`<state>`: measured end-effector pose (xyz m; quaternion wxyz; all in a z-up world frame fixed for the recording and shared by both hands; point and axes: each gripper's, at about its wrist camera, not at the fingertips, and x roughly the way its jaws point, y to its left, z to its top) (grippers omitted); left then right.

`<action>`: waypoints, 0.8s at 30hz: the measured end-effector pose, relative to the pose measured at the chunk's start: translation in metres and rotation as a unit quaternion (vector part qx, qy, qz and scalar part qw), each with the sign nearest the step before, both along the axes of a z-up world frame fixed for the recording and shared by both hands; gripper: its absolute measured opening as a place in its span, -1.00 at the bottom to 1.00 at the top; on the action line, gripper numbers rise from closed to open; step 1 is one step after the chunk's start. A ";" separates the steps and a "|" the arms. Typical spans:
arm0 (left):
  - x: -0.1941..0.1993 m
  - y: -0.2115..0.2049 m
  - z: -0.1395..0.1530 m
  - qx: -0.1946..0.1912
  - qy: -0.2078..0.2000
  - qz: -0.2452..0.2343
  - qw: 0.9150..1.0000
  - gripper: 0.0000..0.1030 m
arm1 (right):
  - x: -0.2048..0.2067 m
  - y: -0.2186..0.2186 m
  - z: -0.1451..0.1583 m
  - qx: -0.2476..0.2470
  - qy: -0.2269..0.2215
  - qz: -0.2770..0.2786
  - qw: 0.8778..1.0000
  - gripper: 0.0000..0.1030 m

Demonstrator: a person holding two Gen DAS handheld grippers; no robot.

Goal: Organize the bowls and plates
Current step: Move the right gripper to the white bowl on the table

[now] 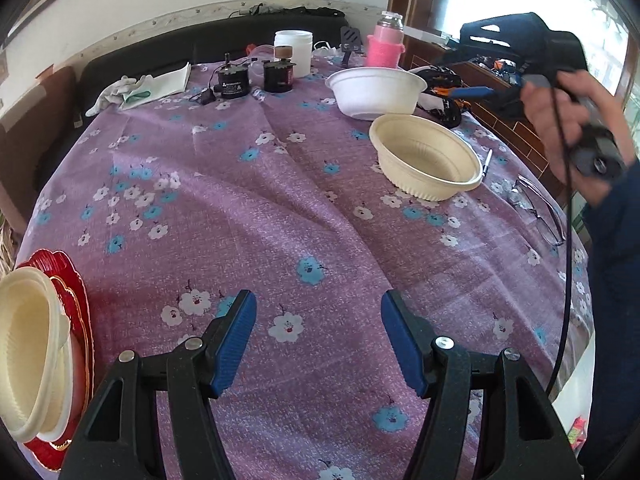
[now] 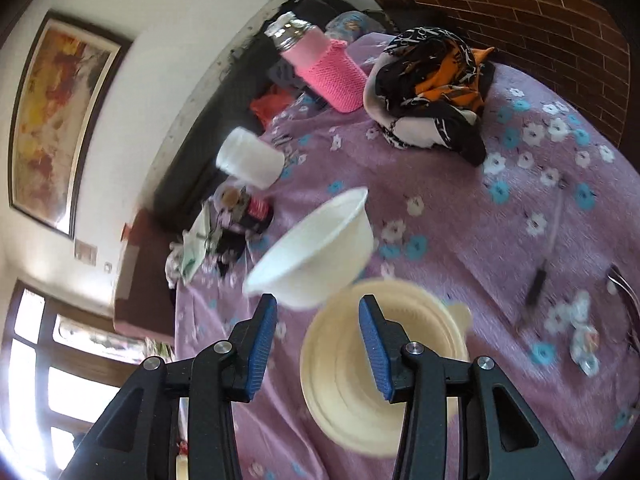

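**Two bowls waiting at the right of the bench, one stack at the left**

At the far left edge of the left wrist view, a cream ribbed plastic bowl [image 1: 28, 356] sat nested on a white dish and a red scalloped plate [image 1: 76, 304], its mouth facing up. The left tongs [image 1: 319, 342] hovered over the purple floral cloth of the bench [image 1: 240, 200], blue pads apart, nothing between them. Further right and further back stood a white foam bowl [image 1: 376, 92] and, just beside it and nearer, a second cream ribbed bowl [image 1: 426, 158], both upright with mouths up; being round, neither showed a long axis. At the right edge a hand [image 1: 560, 120] gripped the other tool. In the blurred right wrist view, the right tongs [image 2: 318, 346] stood apart and empty, their right pad in front of the cream bowl's [image 2: 344, 380] mouth.
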<state>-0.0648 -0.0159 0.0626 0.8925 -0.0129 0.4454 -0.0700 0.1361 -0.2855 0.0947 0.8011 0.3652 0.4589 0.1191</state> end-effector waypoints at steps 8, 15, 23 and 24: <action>0.006 0.004 -0.005 -0.009 0.005 0.000 1.000 0.24 | 0.044 0.013 -0.024 -0.018 0.055 -0.003 0.998 -0.25; 0.002 0.014 -0.003 -0.017 -0.001 0.012 1.000 0.24 | 0.010 0.020 -0.024 -0.007 0.026 0.021 0.999 -0.89; -0.005 0.029 0.001 -0.026 -0.003 0.037 0.999 0.24 | -0.051 0.030 0.010 -0.008 -0.040 0.044 0.998 -0.87; -0.006 0.028 0.001 -0.027 -0.003 0.037 0.999 0.24 | -0.047 0.028 0.012 -0.020 -0.036 0.037 0.998 -0.75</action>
